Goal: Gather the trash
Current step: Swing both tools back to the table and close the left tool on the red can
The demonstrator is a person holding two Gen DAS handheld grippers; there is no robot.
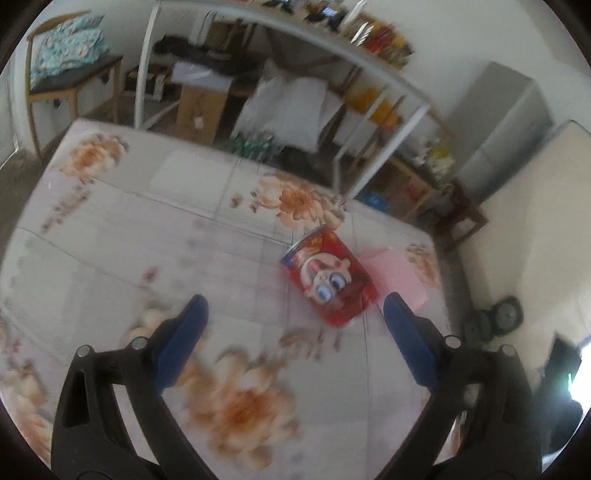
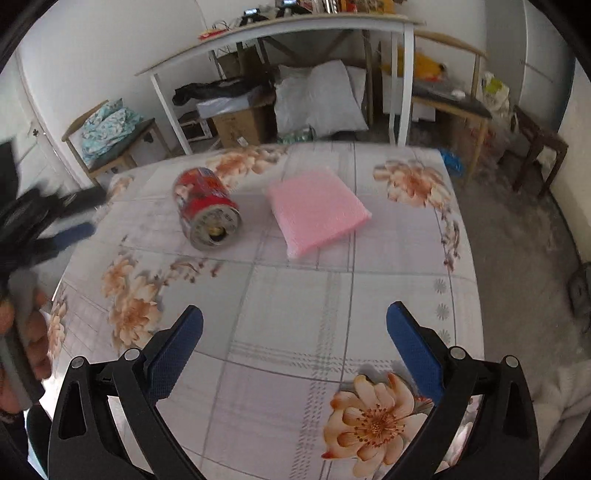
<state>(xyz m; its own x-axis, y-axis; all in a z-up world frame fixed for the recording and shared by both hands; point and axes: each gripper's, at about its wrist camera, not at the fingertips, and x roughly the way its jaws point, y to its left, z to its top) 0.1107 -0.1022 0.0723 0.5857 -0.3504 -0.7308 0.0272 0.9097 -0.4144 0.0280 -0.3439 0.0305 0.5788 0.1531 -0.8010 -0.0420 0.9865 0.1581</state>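
Note:
A red drink can (image 1: 328,275) with a cartoon face lies on its side on the flowered table cover (image 1: 147,229). A pink foam pad (image 1: 400,275) lies just behind it. My left gripper (image 1: 295,306) hovers over the table with its blue fingers wide apart; the can lies just beyond them, toward the right finger. In the right wrist view the same can (image 2: 207,206) and pink pad (image 2: 317,212) lie side by side at mid-table. My right gripper (image 2: 295,317) is open and empty, well short of both. The left gripper (image 2: 74,232) shows blurred at that view's left edge.
A hand (image 2: 33,332) holds the left tool at the right wrist view's left edge. Beyond the table stand a white desk (image 2: 280,29), cardboard boxes (image 2: 240,125), white pillows (image 2: 321,99) and wooden stools (image 2: 110,147). Grey floor (image 2: 517,240) lies to the right.

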